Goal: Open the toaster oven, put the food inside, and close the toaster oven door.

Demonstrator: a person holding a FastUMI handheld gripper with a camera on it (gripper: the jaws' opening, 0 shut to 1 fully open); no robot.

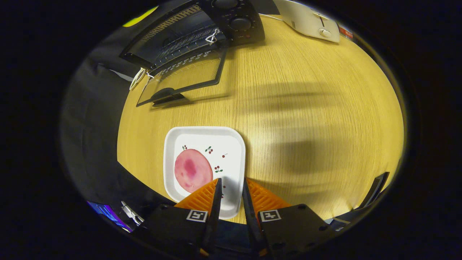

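Observation:
A white square plate [231, 144] with small cherry prints lies on the wooden table, just ahead of my fingers. On its left half rests a round pink slice of food [193, 170]. My gripper [231, 182] hovers over the plate's near edge, open by a narrow gap with nothing held; its left fingertip sits right beside the slice. Beyond the plate, at the far left of the table, stands the black toaster oven [234, 21]. Its glass door [180, 77] is swung fully down, and the dark inside with a wire rack [173, 39] shows.
A white pop-up toaster [310, 20] stands at the far right of the table. The table's left edge runs close beside the plate and oven door. A dark object [375, 189] sits near the right front edge. Bare wood [306, 108] lies between plate and oven.

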